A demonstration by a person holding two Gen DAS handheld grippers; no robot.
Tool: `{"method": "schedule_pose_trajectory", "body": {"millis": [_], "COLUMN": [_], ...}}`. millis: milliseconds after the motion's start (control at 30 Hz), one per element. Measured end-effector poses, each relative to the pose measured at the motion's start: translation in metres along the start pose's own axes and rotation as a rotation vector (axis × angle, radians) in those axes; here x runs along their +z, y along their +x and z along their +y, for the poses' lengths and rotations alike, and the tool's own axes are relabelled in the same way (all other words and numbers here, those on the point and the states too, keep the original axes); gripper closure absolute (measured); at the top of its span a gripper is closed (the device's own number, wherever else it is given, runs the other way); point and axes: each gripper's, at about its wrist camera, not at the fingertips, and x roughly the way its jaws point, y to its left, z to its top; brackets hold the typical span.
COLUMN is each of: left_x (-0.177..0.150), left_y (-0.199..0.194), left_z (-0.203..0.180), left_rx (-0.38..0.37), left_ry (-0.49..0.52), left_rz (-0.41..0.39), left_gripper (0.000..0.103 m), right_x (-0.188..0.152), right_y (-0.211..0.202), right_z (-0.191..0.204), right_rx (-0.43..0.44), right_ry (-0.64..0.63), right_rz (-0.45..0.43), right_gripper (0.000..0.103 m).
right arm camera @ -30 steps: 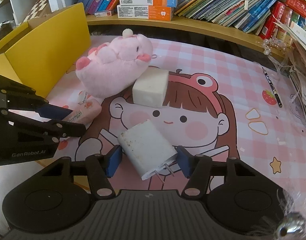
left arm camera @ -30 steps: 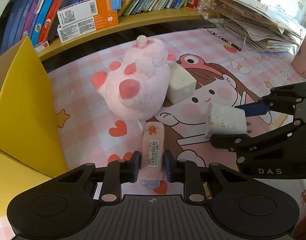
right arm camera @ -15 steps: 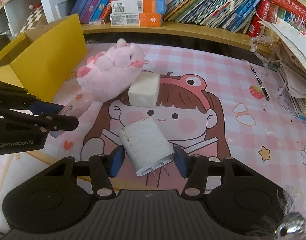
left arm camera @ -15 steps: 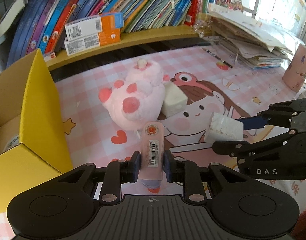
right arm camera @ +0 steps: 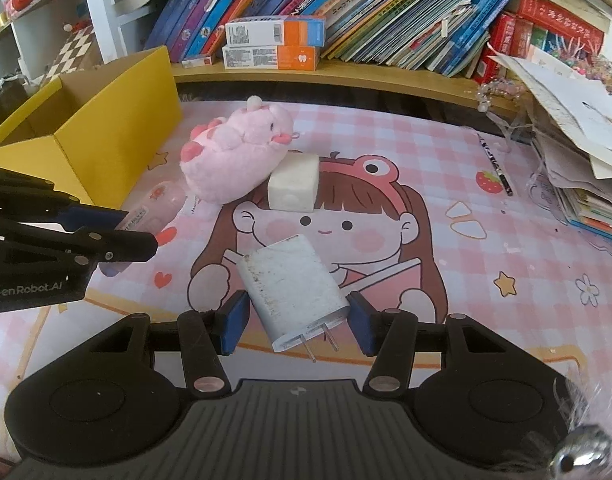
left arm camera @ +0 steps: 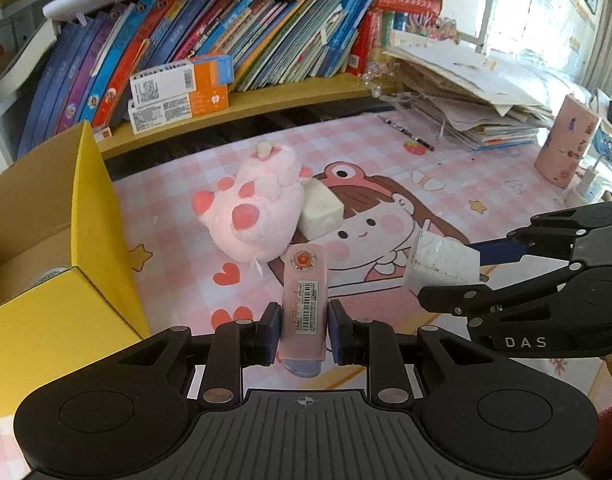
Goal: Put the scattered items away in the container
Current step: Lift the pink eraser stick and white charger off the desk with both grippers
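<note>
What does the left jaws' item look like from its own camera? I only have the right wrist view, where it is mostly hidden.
Observer: The left gripper clamps a flat pink tube, barcode label facing up, with a round red emblem near its far end.
Operator: Is anything in the yellow box? I see only its walls.
Observer: In the left wrist view a round, roll-like object lies on the floor of the yellow box; I cannot tell what it is.
Operator: And is my charger off the mat?
Observer: From the left it looks so: the right gripper holds the white charger above the mat, jaws closed on its sides.
</note>
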Motion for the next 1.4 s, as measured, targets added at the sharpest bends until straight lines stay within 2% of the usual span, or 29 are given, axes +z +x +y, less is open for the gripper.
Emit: {"method": "schedule_pose_trajectory", "body": {"millis": [467,1400], "left_x": [-0.023,-0.059], "left_y": [-0.048,-0.117], "left_z": [0.011,0.076], "left_rx": [-0.020,-0.007], "left_ry": [0.014,-0.001], "left_rz": [-0.053,-0.151], "left_gripper": [0.080,0.080], "right_x": [-0.009,-0.001], "right_y": [-0.030,-0.056], "right_z": [0.041,0.140], "right_rx": [-0.014,-0.020], "right_ry": [0.010,-0.043], "right_rz": [-0.038,-0.106], "right_gripper": [0.052,0.052]}}
